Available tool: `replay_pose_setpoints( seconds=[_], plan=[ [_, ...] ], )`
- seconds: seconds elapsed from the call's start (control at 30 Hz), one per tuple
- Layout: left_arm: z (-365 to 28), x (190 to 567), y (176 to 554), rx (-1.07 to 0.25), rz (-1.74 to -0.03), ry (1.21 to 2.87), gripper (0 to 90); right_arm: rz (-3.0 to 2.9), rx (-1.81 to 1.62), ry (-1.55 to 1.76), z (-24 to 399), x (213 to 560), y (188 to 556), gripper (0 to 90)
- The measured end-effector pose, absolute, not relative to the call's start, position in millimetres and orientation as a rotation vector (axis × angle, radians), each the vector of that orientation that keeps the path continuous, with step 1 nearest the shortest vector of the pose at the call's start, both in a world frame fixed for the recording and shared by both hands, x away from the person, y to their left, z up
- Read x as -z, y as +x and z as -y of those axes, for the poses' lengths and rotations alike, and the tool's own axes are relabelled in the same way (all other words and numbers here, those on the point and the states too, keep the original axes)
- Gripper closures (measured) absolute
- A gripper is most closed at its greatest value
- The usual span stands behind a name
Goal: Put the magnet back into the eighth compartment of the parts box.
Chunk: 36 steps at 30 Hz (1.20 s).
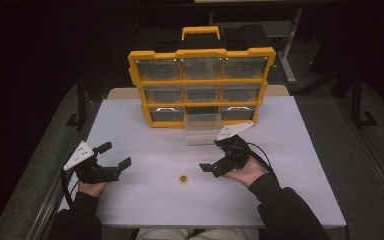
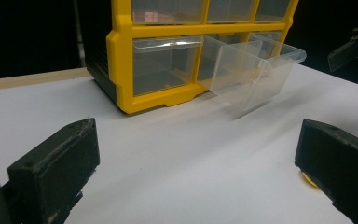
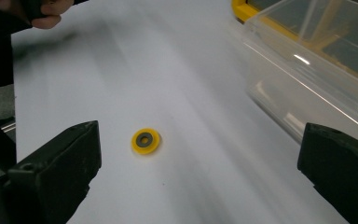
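A yellow organiser [image 1: 201, 82] with clear drawers stands at the back of the white table [image 1: 290, 165]. Its bottom middle drawer [image 1: 201, 129] is pulled out; it also shows in the left gripper view [image 2: 254, 70] and the right gripper view [image 3: 317, 70]. A small yellow disc with a dark centre [image 1: 183, 179] [image 3: 145, 141] lies flat on the table in front. My left gripper [image 1: 116, 156] [image 2: 196, 172] hovers open at the left, empty. My right gripper [image 1: 212, 155] [image 3: 200, 172] is open just right of the disc, its jaws wide apart, nothing between them.
The table's front edge runs near the person's forearms. A metal rail [image 1: 55, 200] borders the left side. Dark floor and table legs [image 1: 287, 55] lie behind the organiser.
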State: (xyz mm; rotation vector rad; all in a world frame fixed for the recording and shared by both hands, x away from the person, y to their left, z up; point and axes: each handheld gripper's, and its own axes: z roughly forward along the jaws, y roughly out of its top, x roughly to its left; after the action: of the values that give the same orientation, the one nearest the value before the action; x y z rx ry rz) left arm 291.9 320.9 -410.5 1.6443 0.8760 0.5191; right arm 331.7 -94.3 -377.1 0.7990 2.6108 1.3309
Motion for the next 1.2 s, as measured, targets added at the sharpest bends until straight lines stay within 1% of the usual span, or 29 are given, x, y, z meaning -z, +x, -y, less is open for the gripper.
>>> replay_pose_setpoints(
  seconds=[0.57,1.2],
  plan=[
    [-321.7,410.1,291.9,-0.509,-0.876,1.639,0.0,-2.723,-1.295,0.718,51.9,389.8,335.3,0.0],
    [-321.0,410.3,292.1,-0.506,-0.871,1.641,0.0,-2.795,-1.253,0.665,27.9,401.5,337.1,0.0]
  ],
)
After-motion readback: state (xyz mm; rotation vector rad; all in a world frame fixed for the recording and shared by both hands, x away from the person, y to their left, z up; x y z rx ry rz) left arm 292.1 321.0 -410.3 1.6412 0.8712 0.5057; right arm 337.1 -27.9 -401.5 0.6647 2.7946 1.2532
